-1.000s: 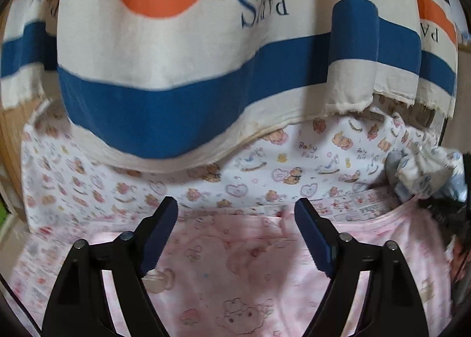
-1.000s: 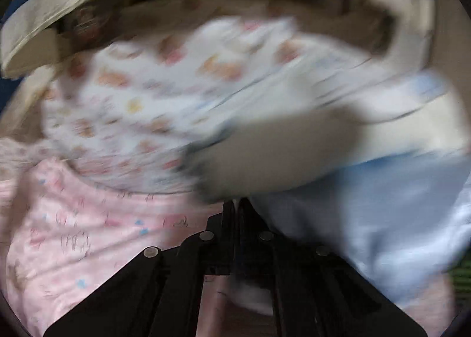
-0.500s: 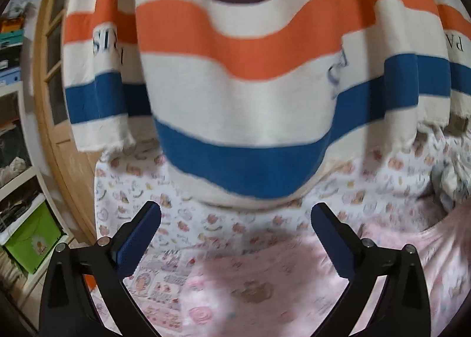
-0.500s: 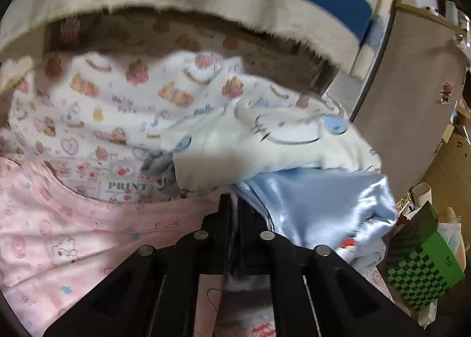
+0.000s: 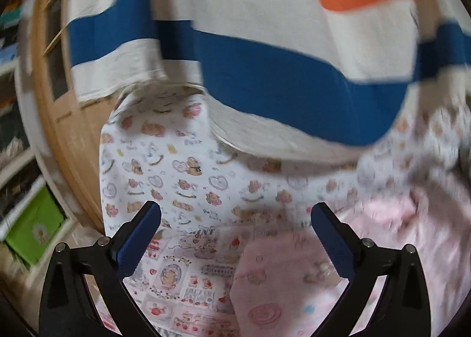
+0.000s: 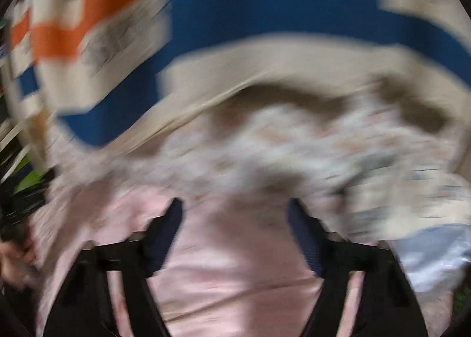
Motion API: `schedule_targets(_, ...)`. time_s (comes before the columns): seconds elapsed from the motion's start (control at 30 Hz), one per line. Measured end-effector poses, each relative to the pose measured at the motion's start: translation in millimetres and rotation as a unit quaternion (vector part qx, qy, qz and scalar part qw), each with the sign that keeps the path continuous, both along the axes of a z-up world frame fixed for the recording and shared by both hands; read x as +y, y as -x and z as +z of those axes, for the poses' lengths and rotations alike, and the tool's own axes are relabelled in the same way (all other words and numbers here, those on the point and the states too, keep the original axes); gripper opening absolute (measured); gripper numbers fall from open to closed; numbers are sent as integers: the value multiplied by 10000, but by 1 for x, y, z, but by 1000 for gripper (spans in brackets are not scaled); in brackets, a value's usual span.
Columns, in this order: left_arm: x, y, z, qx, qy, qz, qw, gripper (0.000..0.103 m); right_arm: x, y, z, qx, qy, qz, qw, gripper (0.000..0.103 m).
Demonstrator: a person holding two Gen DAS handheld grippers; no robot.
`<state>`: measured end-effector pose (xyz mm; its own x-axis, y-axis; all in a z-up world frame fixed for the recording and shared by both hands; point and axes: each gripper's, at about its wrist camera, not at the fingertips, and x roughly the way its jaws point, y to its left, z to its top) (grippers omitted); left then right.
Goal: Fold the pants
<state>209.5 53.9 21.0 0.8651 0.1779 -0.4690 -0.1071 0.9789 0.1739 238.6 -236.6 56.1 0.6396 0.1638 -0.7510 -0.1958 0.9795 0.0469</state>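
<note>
At the far left of the left wrist view, a green storage box [image 5: 34, 237] sits on blurred shelving beside a curved wooden panel [image 5: 63, 142]. The left gripper [image 5: 235, 220] stands wide with nothing between its blue pads, above a white bear-print cloth [image 5: 164, 172] and the pale pink printed pants [image 5: 294, 287] lying flat, cut off by the frame edge. A cream, blue and orange striped towel [image 5: 265, 66] hangs across the top. The right wrist view is heavily smeared — the right gripper [image 6: 235, 219] has just been opening, empty, over the pink pants [image 6: 235, 272]; a light blue satin fabric [image 6: 435, 257] lies at right, its shape hard to make out.
</note>
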Motion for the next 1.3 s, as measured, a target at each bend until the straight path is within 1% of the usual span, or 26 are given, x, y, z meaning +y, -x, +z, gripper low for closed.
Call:
schedule_targets(0.03, -3, 2, -2, -63, -135, 61, 9999, 101, 13, -9, -15, 297, 4, 76, 9995, 46)
schedule_targets(0.07, -4, 2, -3, -79, -216, 124, 9997, 101, 25, -21, -35, 697, -107, 126, 9974, 45)
schedule_targets(0.17, 1, 1, -5, 35, 60, 104, 9999, 101, 37, -41, -74, 1452, -713, 52, 9868, 45)
schedule_targets(0.2, 4, 0, -5, 30, 117, 174, 9998, 101, 37, -45, -83, 1545, -851, -14, 9843, 45)
schedule_targets(0.23, 5, 1, -4, 2, 80, 286, 9996, 101, 39, -45, -86, 1551, -896, -51, 9838, 45)
schedule_targets(0.3, 6, 3, -2, -99, -39, 403, 9991, 101, 44, -48, -84, 1348, -674, -168, 9884, 45)
schedule_targets(0.4, 13, 5, 1, -132, 190, 417, 9989, 101, 50, -45, -80, 1023, -310, -243, 9940, 45)
schedule_targets(0.43, 14, 5, 1, -113, 275, 411, 9987, 101, 54, -46, -79, 1011, -168, -213, 9945, 40)
schedule_targets(0.47, 15, 5, 1, -76, 341, 393, 9986, 101, 62, -47, -81, 1112, 94, -132, 9937, 29)
schedule_targets(0.5, 15, 4, 0, -50, 358, 391, 9986, 101, 64, -51, -87, 1257, 345, -147, 9914, 4)
schedule_targets(0.53, 16, 4, -2, -35, 351, 417, 9985, 101, 64, -53, -92, 1397, 586, -324, 9879, 4)
schedule_targets(0.6, 18, 3, -5, 5, 330, 466, 9984, 101, 51, -53, -90, 1404, 624, -535, 9867, 3)
schedule_targets(0.67, 19, 1, -7, 41, 338, 490, 9982, 101, 39, -49, -83, 1129, 1128, -878, 9833, 3)
schedule_targets(0.7, 20, 1, -7, 45, 353, 518, 9980, 101, 33, -47, -80, 1060, 1233, -951, 9821, 3)
schedule_targets(0.73, 20, 0, -7, 66, 379, 534, 9978, 101, 24, -45, -78, 1079, 1258, -998, 9811, 3)
schedule_targets(0.8, 21, -2, -9, 138, 433, 506, 9977, 101, -1, -41, -78, 1241, 1090, -1101, 9801, 3)
schedule_targets(0.9, 20, -5, -12, 270, 471, 461, 9975, 101, -23, -37, -79, 1323, 869, -1156, 9806, 4)
schedule_targets(0.97, 19, -8, -15, 380, 539, 384, 9971, 101, -35, -33, -76, 1249, 759, -1295, 9808, 12)
schedule_targets(1.03, 20, -11, -18, 505, 710, 266, 9958, 101, -50, -32, -65, 896, 751, -1666, 9791, 36)
schedule_targets(1.07, 22, -12, -20, 568, 834, 185, 9947, 101, -56, -31, -58, 681, 640, -1786, 9795, 40)
schedule_targets(1.1, 23, -14, -22, 620, 958, 88, 9934, 94, -64, -30, -51, 492, 409, -1848, 9807, 49)
schedule_targets(1.13, 25, -16, -24, 676, 1091, -23, 9917, 78, -72, -31, -46, 394, 150, -1838, 9821, 50)
schedule_targets(1.17, 28, -18, -27, 782, 1290, -145, 9885, 71, -82, -34, -40, 340, -427, -1736, 9833, 50)
schedule_targets(1.2, 31, -21, -30, 890, 1512, -216, 9842, 64, -85, -38, -38, 376, -774, -1627, 9829, 50)
schedule_targets(1.27, 42, -28, -39, 1092, 2016, -234, 9731, 63, -79, -46, -29, 300, -1021, -1324, 9855, 50)
schedule_targets(1.3, 46, -30, -43, 1150, 2189, -239, 9686, 60, -71, -49, -25, 208, -936, -1093, 9894, 50)
